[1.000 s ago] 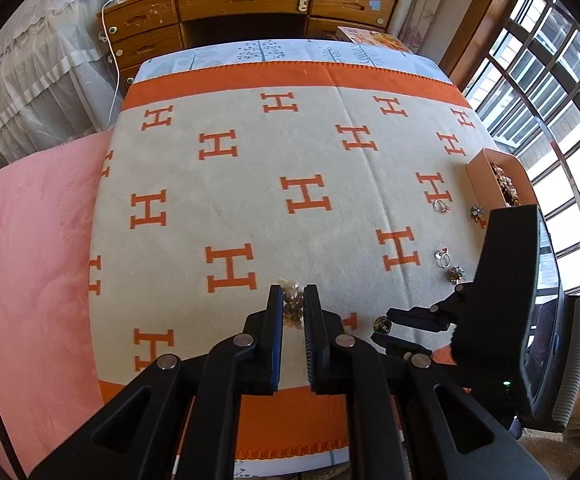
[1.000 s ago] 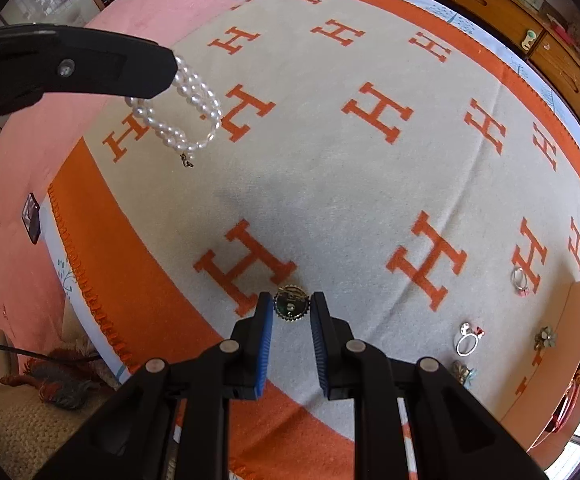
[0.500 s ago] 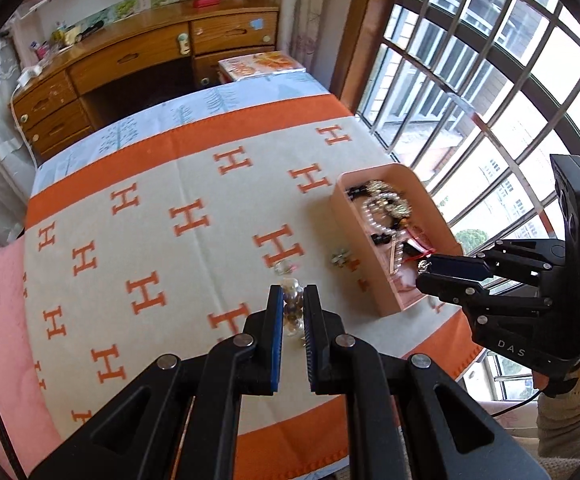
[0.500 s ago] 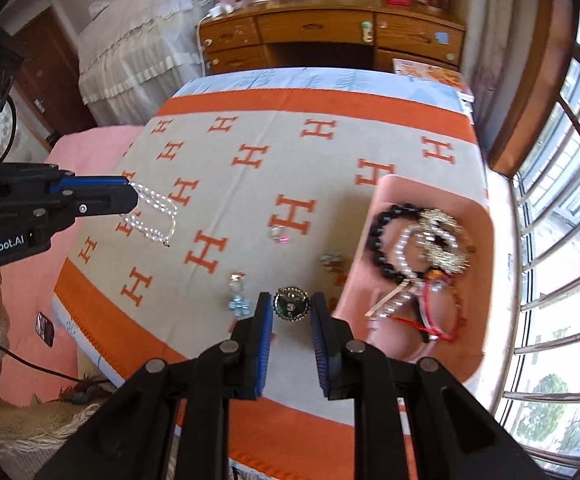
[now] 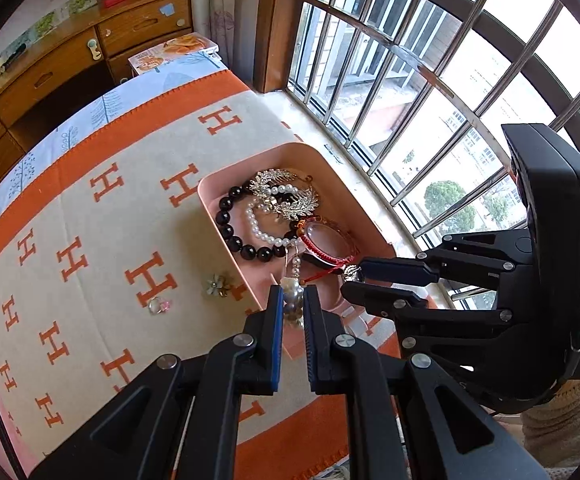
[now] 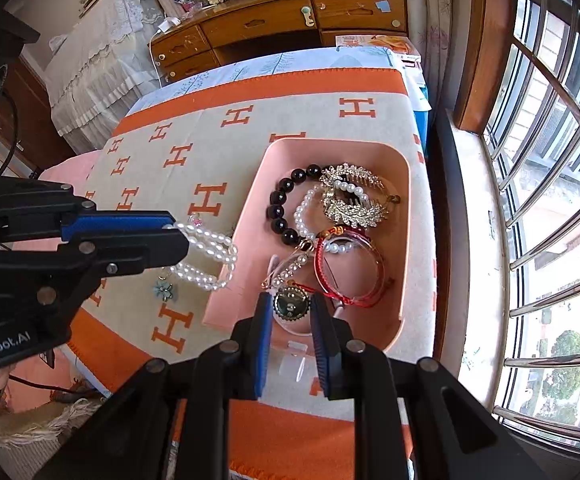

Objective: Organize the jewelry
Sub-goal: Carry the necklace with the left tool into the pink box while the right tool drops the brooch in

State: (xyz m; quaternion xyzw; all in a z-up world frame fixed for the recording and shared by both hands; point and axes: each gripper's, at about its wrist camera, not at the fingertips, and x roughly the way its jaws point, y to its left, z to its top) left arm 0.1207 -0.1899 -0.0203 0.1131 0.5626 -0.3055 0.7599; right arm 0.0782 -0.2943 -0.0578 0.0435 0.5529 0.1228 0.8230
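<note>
A pink tray [image 5: 331, 178] [image 6: 405, 216] sits near the window edge of the orange-and-cream blanket. It holds a black bead bracelet [image 6: 280, 204], a gold leaf comb [image 6: 349, 200], pearls and a red bangle [image 6: 349, 270]. My left gripper [image 5: 291, 300] is shut on a pearl bracelet [image 6: 210, 256], hanging over the tray's near-left edge. My right gripper [image 6: 290, 306] is shut on a round dark brooch [image 6: 290, 305] just above the tray's near end.
On the blanket left of the tray lie a flower brooch [image 5: 218, 284] and a ring with a pink stone [image 5: 158, 305]. A blue flower piece [image 6: 164, 290] lies under the pearls. A barred window [image 5: 429, 80] is at the right, a wooden desk [image 6: 290, 20] beyond.
Both grippers have swung right across the blanket to the tray, carrying their jewelry. They now hover at the tray's near end, close together.
</note>
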